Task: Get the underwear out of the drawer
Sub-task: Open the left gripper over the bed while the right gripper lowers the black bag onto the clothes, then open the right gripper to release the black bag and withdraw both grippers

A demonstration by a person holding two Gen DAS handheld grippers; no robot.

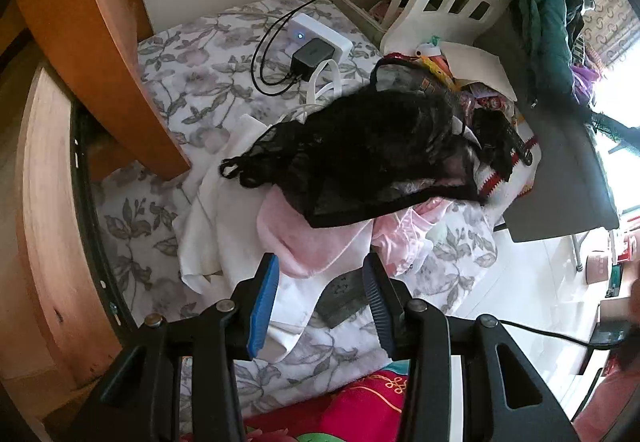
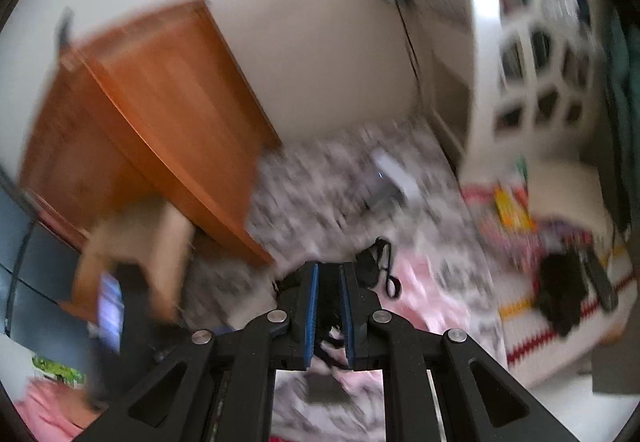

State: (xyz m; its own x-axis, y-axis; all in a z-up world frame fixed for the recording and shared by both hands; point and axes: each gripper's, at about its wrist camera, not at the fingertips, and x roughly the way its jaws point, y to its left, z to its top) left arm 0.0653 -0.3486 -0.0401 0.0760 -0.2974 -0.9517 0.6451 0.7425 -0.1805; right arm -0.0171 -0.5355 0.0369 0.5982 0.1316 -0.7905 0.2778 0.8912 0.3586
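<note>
The left gripper (image 1: 320, 298) is held with its blue-padded fingers (image 1: 264, 302) spread and nothing gripped between them, above a floral bedsheet (image 1: 192, 82); black lace underwear (image 1: 360, 150) is seen lying ahead of it on pink (image 1: 288, 238) and white cloth (image 1: 216, 226); an orange wooden cabinet (image 1: 96, 34) is seen at left. In the blurred right wrist view, the right gripper (image 2: 330, 298) is nearly closed, with black fabric (image 2: 332, 342) pinched between its pads.

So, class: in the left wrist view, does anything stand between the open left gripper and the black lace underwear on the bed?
Nothing visible does. The left gripper is open over the pink cloth, and the black lace underwear lies uncovered on top of the pile just ahead.
</note>
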